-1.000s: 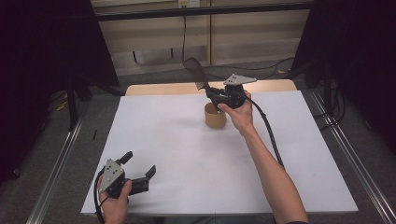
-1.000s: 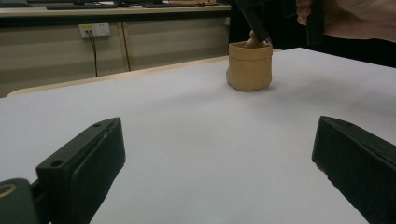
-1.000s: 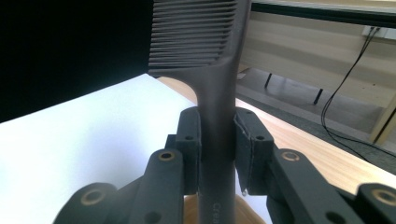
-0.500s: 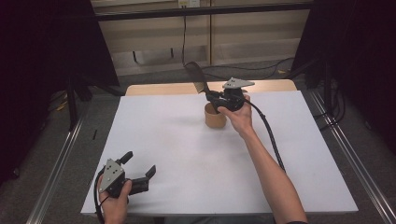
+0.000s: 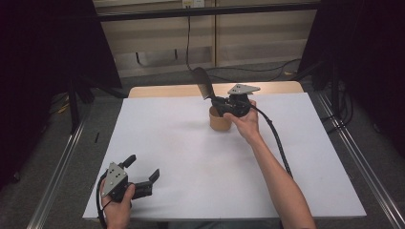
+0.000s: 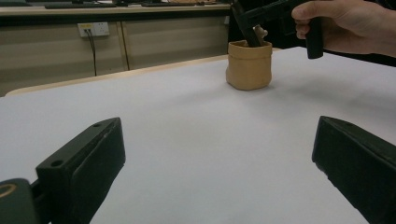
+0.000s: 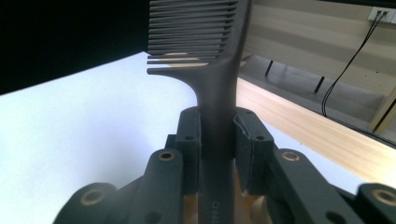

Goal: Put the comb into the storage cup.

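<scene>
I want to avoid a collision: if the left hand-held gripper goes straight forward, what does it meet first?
Judging by its own view, probably the tan pouch, slightly right of centre; before it lies only bare white table.

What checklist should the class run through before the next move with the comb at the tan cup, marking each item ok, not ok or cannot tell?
1. Right gripper shut on the comb handle: ok, pads press on both sides.
2. Comb handle's lower end over the tan cup: ok, it points down into the cup's mouth in the left gripper view.
3. Cup upright on the white table: ok.
4. Handle end touching the cup's bottom: cannot tell, hidden inside.
5. Left gripper away from the cup: ok, open, holding nothing, near the table's front edge.
</scene>
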Tool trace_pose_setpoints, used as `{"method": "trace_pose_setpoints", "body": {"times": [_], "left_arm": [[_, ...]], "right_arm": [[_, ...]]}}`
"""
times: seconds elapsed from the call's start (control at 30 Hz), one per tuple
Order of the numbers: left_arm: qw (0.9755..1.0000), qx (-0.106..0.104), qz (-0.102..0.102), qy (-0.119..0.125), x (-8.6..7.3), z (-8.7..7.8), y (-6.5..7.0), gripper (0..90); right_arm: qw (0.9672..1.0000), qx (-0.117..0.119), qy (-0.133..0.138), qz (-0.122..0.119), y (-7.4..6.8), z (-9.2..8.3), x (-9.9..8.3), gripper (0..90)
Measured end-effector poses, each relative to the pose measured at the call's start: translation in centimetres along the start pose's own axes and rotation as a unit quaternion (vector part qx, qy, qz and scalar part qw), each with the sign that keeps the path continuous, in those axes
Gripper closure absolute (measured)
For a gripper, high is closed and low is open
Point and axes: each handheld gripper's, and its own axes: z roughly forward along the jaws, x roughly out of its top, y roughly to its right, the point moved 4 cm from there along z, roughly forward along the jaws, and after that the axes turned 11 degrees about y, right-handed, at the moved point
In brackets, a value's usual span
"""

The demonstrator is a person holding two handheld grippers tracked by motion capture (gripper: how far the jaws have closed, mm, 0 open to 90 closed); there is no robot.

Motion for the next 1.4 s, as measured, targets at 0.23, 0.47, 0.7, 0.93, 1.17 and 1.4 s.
{"method": "trace_pose_setpoints", "body": {"times": [0.23, 0.47, 0.7, 0.93, 1.17, 1.4], "left_arm": [[1.0000, -0.001, 0.000, -0.001, 0.0, 0.1, 0.0, 2.6], [1.0000, 0.001, 0.000, 0.001, 0.0, 0.0, 0.0, 2.6], [1.0000, -0.001, -0.002, 0.001, 0.0, 0.1, 0.0, 2.6], [1.0000, 0.000, -0.004, 0.003, 0.0, 0.0, 0.0, 2.7], [1.0000, 0.000, -0.004, 0.004, 0.1, 0.0, 0.0, 2.7], [1.0000, 0.000, -0.002, 0.003, 0.1, 0.0, -0.1, 2.7]], "right_arm": [[0.9999, -0.003, -0.011, -0.002, 0.0, -0.4, -1.0, 73.3], [0.9997, -0.002, -0.022, -0.011, -0.4, -0.4, -1.4, 73.3], [0.9996, -0.002, -0.027, -0.010, -0.5, -0.5, -2.0, 73.2], [0.9994, -0.010, -0.033, -0.008, -0.4, -0.6, -2.5, 73.2], [0.9993, -0.014, -0.032, -0.010, -0.5, -0.8, -2.5, 72.9], [0.9989, -0.021, -0.038, -0.018, -0.6, -0.6, -2.6, 71.8]]}}
